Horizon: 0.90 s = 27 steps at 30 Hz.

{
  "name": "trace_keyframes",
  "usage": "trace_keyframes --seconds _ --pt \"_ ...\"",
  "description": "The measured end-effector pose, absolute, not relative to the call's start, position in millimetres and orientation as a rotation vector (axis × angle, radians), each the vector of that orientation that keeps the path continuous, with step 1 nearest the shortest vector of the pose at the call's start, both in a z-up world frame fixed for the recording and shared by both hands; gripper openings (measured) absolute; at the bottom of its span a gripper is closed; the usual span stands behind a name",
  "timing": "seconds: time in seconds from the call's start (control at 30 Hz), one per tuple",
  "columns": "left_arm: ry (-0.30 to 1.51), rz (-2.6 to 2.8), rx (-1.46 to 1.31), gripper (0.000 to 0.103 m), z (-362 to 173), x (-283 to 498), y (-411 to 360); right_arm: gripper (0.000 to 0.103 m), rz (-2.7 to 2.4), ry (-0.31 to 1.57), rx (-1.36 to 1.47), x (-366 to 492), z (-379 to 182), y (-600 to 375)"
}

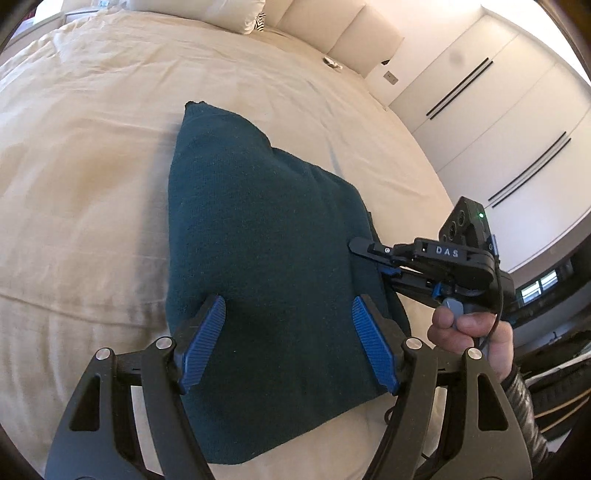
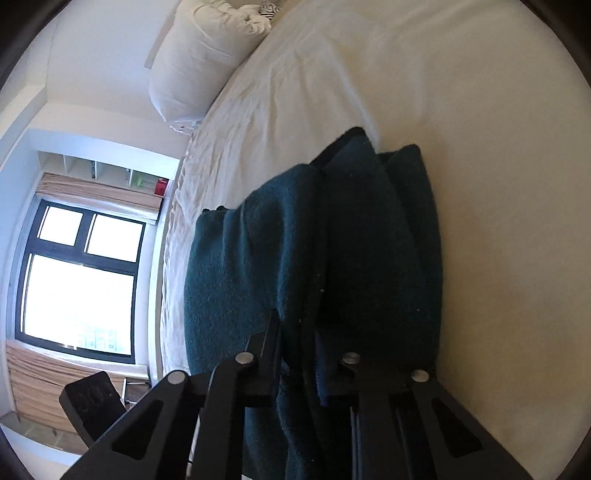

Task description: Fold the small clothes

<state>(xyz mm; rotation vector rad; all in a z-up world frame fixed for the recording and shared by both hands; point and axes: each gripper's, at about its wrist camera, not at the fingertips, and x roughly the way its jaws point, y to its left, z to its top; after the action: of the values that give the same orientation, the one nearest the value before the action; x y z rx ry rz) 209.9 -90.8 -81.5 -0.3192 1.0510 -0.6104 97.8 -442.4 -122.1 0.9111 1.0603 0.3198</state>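
Bright window [image 2: 79, 291] glare, fisheye-warped edges.

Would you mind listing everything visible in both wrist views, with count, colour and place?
knit garment: one, dark teal, partly folded on the bed, its right edge bunched in layers
bed cover: one, cream, spread under the garment
pillow: one clearly seen, white, at the head of the bed
headboard: one, cream, padded panels behind the pillow
wardrobe: one, white doors with dark slit handles, beyond the bed
window: one, black frame, bright, past the bed's edge
left gripper: one, black with blue pads, open above the garment's near part
right gripper: one, black, shut on the garment's layered edge
right hand: one, bare, holding the right gripper's handle
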Motion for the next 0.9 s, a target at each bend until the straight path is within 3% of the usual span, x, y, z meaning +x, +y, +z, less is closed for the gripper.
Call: trace_keyframes --seconds 0.3,0.67,0.9 --pt "1.043 -0.647 -0.284 0.07 -73 216 -112 0.013 0.254 0.975 0.738 95 -68 -448" --pt "1.071 -0.675 -0.224 0.07 -84 204 -128 0.013 0.17 0.971 0.88 71 -123 -484" --pt "1.076 -0.664 -0.227 0.07 -88 206 -125 0.037 0.212 1.002 0.888 36 -111 -472"
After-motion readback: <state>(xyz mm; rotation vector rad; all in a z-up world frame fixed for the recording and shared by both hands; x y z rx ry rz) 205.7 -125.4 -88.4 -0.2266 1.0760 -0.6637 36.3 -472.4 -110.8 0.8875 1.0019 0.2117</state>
